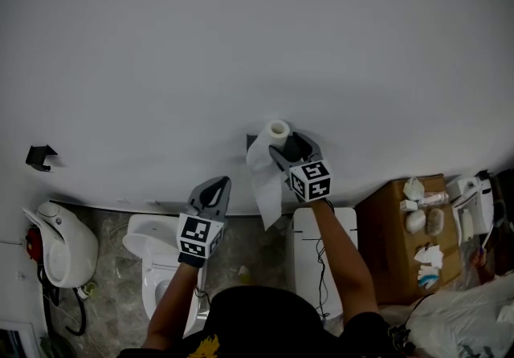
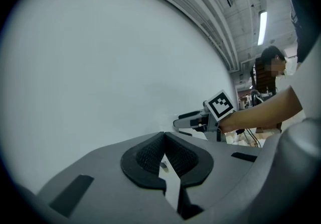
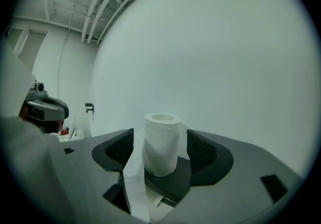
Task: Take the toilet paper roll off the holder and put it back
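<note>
White wall behind, bearing the fixture at working height. Straddles the toilet paper roll with the right gripper, jaws spread wide and a gap at each pad, gripping nothing; probably lined up to close on it. Holds the left gripper lower and well aside, jaws pressed together on nothing, seemingly just out of the way. Shows the roll upright on the black holder, loose paper tail hanging down in front.
</note>
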### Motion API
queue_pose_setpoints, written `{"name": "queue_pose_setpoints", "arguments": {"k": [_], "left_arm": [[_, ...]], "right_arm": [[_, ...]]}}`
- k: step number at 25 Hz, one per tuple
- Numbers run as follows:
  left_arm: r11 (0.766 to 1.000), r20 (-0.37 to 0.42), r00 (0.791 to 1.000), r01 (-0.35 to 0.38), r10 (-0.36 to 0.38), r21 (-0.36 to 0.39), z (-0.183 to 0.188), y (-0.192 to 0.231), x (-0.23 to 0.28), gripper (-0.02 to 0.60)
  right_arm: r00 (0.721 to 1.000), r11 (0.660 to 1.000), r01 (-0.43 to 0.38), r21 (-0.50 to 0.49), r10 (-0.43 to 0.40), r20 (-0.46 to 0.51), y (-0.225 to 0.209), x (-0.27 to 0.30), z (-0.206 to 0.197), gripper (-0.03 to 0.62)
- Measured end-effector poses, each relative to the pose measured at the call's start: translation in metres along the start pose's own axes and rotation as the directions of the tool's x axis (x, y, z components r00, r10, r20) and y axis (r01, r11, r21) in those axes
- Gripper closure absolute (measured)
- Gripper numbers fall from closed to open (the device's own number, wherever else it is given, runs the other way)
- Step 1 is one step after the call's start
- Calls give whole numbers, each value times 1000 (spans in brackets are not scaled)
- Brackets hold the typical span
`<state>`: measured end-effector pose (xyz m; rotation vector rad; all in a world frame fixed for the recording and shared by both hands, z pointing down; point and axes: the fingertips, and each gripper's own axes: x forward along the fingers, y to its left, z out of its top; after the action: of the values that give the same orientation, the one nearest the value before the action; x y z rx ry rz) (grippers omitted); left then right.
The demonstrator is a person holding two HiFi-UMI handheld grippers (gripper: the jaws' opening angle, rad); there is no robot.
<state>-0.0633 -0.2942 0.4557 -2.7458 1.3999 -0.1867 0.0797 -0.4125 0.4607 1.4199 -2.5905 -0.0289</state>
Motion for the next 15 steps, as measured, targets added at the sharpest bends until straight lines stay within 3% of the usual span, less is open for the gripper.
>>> {"name": "queue_pose_setpoints", "arguments": {"k": [8, 15], "left_arm": [[1000, 4, 1000, 9, -9, 14, 2, -23, -10, 563], [995, 1, 1000, 9, -9, 100, 10, -44, -20, 563]], "right_arm": [[1000, 1000, -2, -4, 2, 25, 7, -29, 5, 270], [998, 1000, 6, 6, -7, 68, 10, -73, 11, 271]]}}
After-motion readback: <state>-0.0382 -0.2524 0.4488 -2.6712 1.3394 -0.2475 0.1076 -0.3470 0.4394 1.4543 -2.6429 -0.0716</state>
